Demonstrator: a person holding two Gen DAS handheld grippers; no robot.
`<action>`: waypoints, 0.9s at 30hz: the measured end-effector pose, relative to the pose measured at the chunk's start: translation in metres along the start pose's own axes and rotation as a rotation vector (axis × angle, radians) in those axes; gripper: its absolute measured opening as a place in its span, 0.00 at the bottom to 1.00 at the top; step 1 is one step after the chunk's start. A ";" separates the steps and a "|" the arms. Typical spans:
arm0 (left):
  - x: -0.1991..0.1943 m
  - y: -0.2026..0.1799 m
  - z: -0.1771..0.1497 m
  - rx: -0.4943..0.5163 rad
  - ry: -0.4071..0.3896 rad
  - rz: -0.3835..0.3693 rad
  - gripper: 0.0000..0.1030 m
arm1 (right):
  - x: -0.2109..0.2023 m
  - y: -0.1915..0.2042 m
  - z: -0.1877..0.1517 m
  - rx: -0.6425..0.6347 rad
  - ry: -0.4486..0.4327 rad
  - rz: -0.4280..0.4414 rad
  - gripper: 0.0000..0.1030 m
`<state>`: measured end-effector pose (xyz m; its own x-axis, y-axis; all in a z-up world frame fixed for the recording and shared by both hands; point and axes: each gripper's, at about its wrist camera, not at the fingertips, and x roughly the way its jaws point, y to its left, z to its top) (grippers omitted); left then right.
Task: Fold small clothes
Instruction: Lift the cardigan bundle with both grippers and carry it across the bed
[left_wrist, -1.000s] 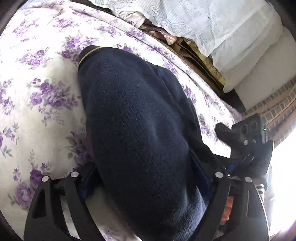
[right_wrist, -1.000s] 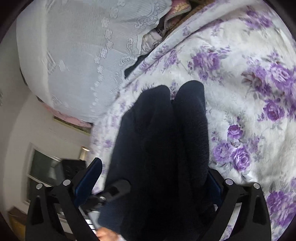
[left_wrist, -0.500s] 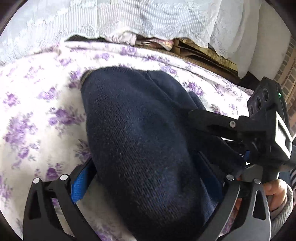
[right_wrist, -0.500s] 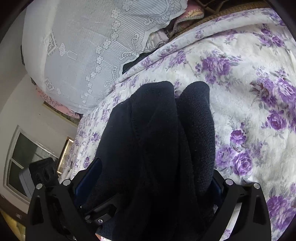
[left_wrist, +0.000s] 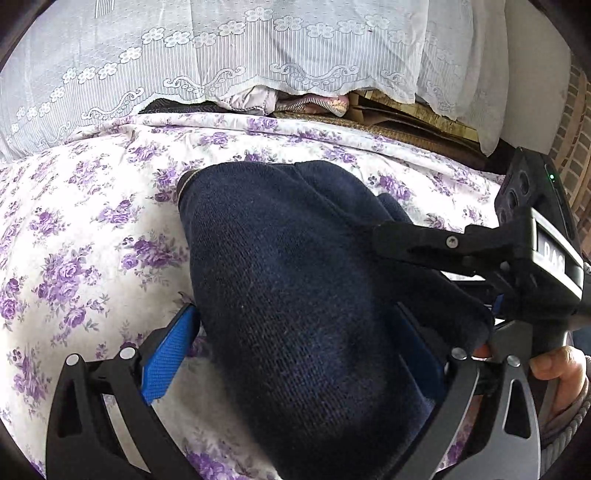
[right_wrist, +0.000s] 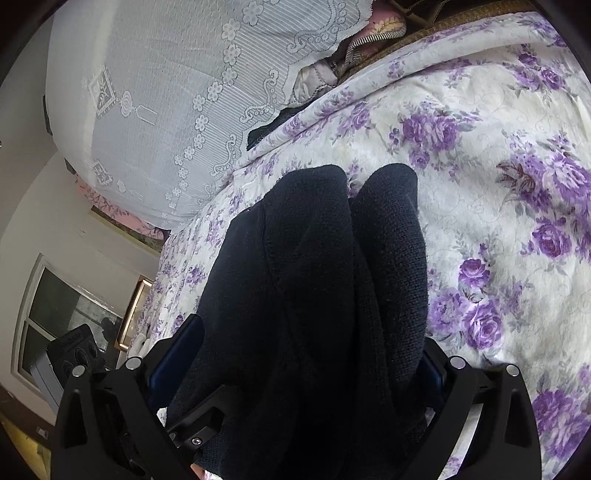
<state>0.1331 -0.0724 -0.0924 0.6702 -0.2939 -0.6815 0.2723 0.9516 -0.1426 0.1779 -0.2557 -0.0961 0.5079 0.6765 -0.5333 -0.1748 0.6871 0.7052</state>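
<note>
Garment: navy knit sweater (left_wrist: 295, 295) is lying bunched on the floral bedsheet (left_wrist: 85, 229), spilling over both tools.
Left tool (left_wrist: 295, 354): jaws are standing spread, sweater bulging between the blue pads (left_wrist: 166, 358); real pinch, cannot tell.
Right tool (right_wrist: 303, 365): jaws are standing wide, two dark folds (right_wrist: 388, 229) running between them; grip, cannot tell.
Far side: lace cover (left_wrist: 258, 48) is hanging behind the bed.

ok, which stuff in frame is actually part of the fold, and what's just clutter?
In play:
navy knit garment, draped between both tongs
left tongs
right tongs
floral bedsheet, the folding surface

Just lying about:
white lace cover
bundled fabrics under its edge
window
</note>
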 end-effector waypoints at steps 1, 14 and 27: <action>0.000 0.000 0.000 -0.001 0.001 -0.001 0.96 | 0.000 0.000 0.000 -0.001 0.000 -0.001 0.97; 0.012 0.015 0.001 -0.086 0.088 -0.142 0.95 | 0.002 0.003 0.000 -0.024 0.007 -0.024 0.97; -0.046 0.072 0.001 -0.229 0.050 -0.336 0.62 | 0.015 0.056 -0.033 0.052 0.103 0.204 0.97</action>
<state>0.1228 0.0091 -0.0709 0.5343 -0.5922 -0.6032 0.3060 0.8007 -0.5151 0.1481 -0.1982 -0.0799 0.3777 0.8252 -0.4201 -0.2200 0.5207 0.8249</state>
